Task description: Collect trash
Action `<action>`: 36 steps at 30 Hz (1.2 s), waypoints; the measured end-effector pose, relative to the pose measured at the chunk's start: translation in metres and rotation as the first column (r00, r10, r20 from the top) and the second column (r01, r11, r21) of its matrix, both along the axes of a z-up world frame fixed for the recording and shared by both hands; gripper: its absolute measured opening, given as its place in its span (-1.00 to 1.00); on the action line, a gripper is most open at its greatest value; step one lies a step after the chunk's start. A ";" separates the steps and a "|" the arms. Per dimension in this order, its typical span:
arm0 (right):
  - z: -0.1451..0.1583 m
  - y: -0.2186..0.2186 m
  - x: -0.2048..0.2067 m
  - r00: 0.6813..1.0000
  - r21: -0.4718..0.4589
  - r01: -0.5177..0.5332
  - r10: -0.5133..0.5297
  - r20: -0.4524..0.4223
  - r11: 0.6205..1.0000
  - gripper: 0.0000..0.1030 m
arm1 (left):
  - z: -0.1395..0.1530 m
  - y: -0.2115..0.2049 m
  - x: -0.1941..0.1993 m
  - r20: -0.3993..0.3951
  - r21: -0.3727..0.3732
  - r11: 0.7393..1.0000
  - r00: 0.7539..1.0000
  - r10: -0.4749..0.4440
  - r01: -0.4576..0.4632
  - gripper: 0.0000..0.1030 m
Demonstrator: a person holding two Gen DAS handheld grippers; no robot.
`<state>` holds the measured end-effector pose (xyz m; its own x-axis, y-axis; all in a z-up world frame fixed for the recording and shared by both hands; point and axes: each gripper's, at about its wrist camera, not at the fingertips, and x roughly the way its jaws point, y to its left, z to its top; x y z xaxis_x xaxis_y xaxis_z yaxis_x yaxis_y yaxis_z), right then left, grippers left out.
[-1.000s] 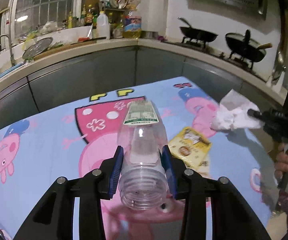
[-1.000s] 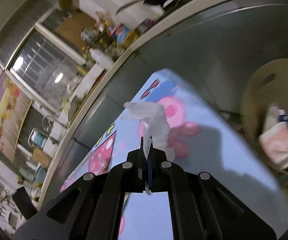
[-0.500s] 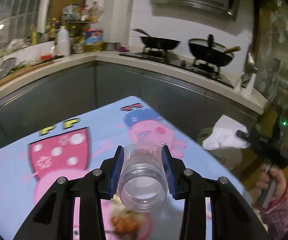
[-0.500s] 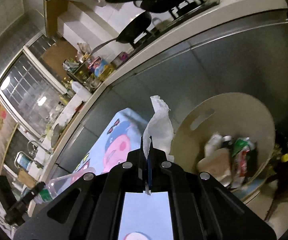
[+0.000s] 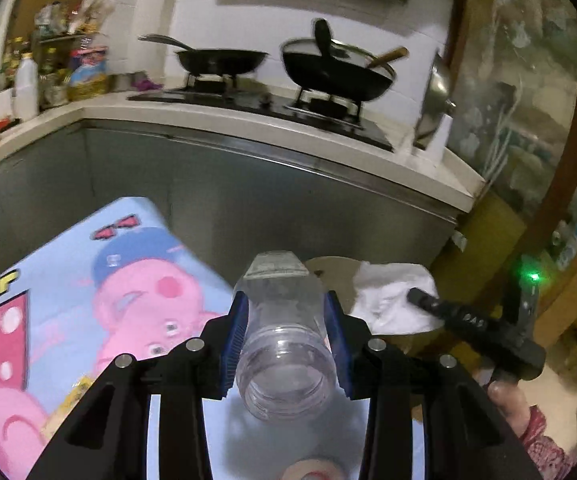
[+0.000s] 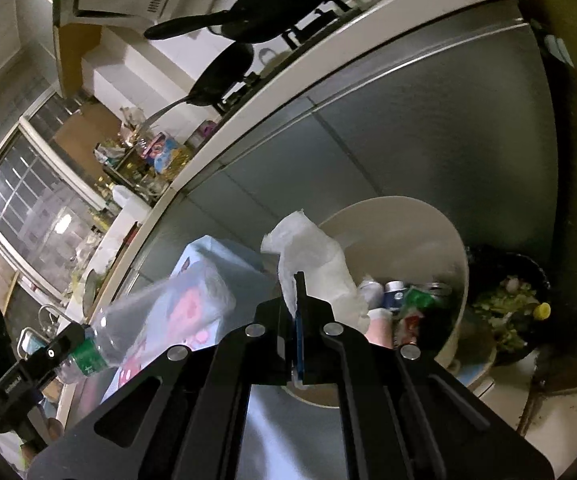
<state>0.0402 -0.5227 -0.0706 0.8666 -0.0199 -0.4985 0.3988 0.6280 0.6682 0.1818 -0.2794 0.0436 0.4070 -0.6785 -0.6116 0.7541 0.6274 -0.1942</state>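
— While both claws are loaded, how far along does the collecting look?

— Partway, I'd judge. Nearest in the left wrist view, the left claw (image 5: 286, 354) is clenched on a clear, empty plastic bottle (image 5: 284, 336), gripped across its body with the open mouth toward the camera. In the right wrist view, the right claw (image 6: 297, 312) pinches a crumpled white paper tissue (image 6: 316, 260) between closed blue pads.

— And below them?

— Under the left claw lies the tabletop with its blue and pink cartoon pig cloth (image 5: 128, 280). A yellow wrapper (image 5: 70, 394) lies on it at the lower left, so that piece seems left to fetch.

— Where is the trash headed?

— Just past the tabletop's edge stands a round beige trash bin (image 6: 420, 232), already holding cans and packets. The tissue hangs over its near rim; the bottle is close beside but not yet over it.

— So what's left?

— Dropping both items, then probably returning for the wrapper.
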 end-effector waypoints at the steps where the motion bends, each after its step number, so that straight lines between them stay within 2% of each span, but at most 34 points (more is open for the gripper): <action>1: -0.002 -0.002 -0.002 1.000 0.003 0.002 -0.002 -0.001 1.000 -0.99 | -0.002 -0.010 0.000 -0.013 0.003 1.000 1.000 -0.013 0.013 -0.24; 6: -0.012 -0.014 0.000 1.000 0.000 0.008 -0.008 -0.020 1.000 -0.98 | -0.012 -0.051 -0.008 -0.024 0.043 0.997 0.997 -0.069 0.070 -0.25; 8: -0.017 -0.015 0.004 0.999 -0.013 0.002 -0.002 -0.042 1.000 -0.90 | -0.020 -0.063 -0.009 -0.029 0.060 0.995 0.997 -0.076 0.077 -0.25; 9: -0.020 -0.016 0.007 0.998 -0.012 -0.002 0.001 -0.058 1.000 -0.66 | -0.027 -0.072 -0.012 -0.024 0.079 0.994 0.997 -0.079 0.080 -0.25; 10: -0.025 -0.018 0.010 0.997 0.006 -0.011 0.012 -0.081 1.000 0.01 | -0.034 -0.080 -0.013 -0.026 0.108 0.991 0.996 -0.083 0.085 -0.24; 11: -0.028 -0.020 0.011 0.996 0.015 -0.008 0.009 -0.089 1.000 0.29 | -0.039 -0.085 -0.013 -0.032 0.134 0.988 0.996 -0.079 0.083 0.01; 12: -0.028 -0.020 0.008 0.996 0.012 0.011 -0.010 -0.084 1.000 0.36 | -0.046 -0.090 -0.012 -0.041 0.171 0.983 0.997 -0.062 0.068 0.14; 16: -0.024 -0.021 -0.006 0.998 -0.013 0.037 -0.037 -0.053 0.999 0.36 | -0.045 -0.081 -0.014 -0.039 0.153 0.987 0.998 -0.043 0.048 0.14; 19: -0.024 -0.021 -0.015 0.998 0.005 0.053 -0.053 -0.043 0.999 0.36 | -0.037 -0.071 -0.016 -0.026 0.138 0.990 0.999 -0.027 0.030 0.14; 27: -0.014 0.001 -0.032 0.998 0.007 0.051 -0.051 -0.029 0.999 0.35 | -0.021 -0.053 -0.040 0.071 0.142 0.990 0.997 -0.012 0.002 0.15; 28: -0.012 0.005 -0.033 0.998 0.004 0.049 -0.049 -0.029 0.999 0.35 | -0.019 -0.051 -0.044 0.086 0.146 0.989 0.996 -0.011 -0.001 0.16; 30: -0.007 0.015 -0.036 0.999 -0.004 0.043 -0.044 -0.030 0.999 0.35 | -0.017 -0.045 -0.052 0.118 0.153 0.988 0.993 -0.003 -0.015 0.37; 36: 0.004 0.035 -0.041 0.999 -0.018 0.033 -0.034 -0.034 0.999 0.34 | -0.013 -0.026 -0.068 0.156 0.162 0.986 0.988 0.016 -0.041 0.37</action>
